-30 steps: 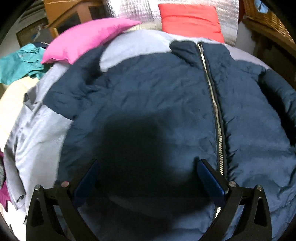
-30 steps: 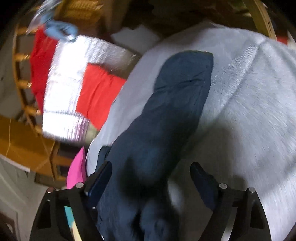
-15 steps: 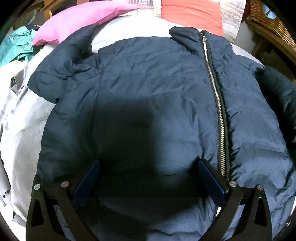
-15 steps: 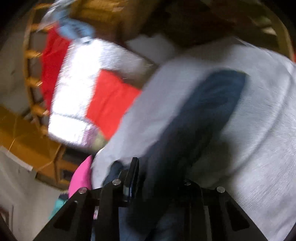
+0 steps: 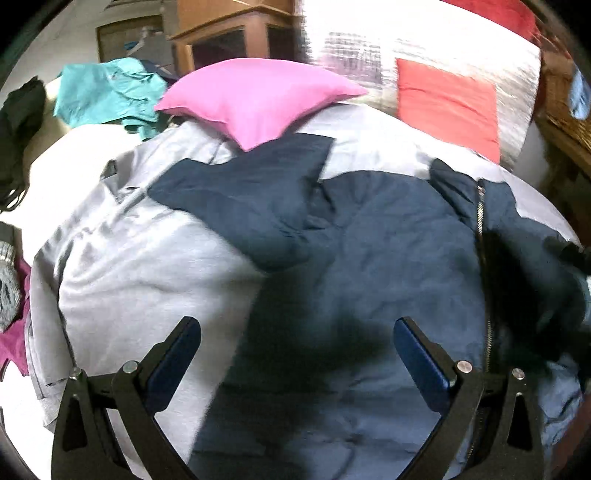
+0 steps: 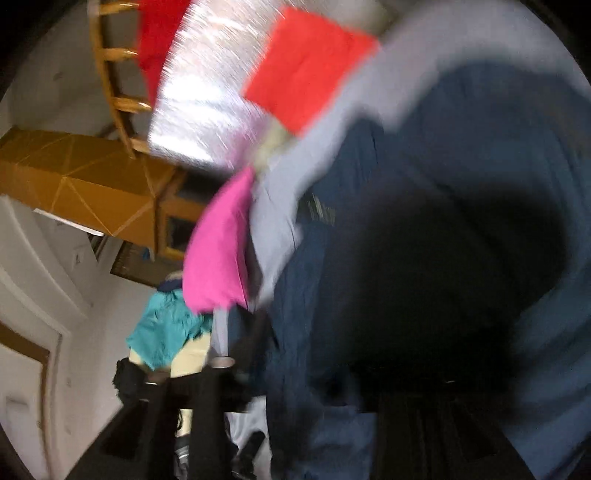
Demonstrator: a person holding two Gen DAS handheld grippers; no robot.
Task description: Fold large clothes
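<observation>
A navy puffer jacket (image 5: 369,258) with a silver zipper (image 5: 480,229) lies front up on a grey bedsheet (image 5: 140,266). Its left sleeve (image 5: 236,192) stretches toward the pink pillow. My left gripper (image 5: 295,354) is open and empty, hovering over the jacket's lower left part. In the blurred right wrist view my right gripper (image 6: 295,376) is shut on the jacket's right sleeve (image 6: 424,240), which is lifted close to the lens and hides the fingertips.
A pink pillow (image 5: 258,99) and a red cushion (image 5: 447,103) lie at the bed's far end, against a silver cover (image 5: 369,48). A teal garment (image 5: 107,92) and dark clothes (image 5: 18,118) lie at the far left. A wooden cabinet (image 5: 229,33) stands behind.
My right gripper closed on the right sleeve and is swinging it up and over the jacket. My left gripper drew back and to the left, staying open.
</observation>
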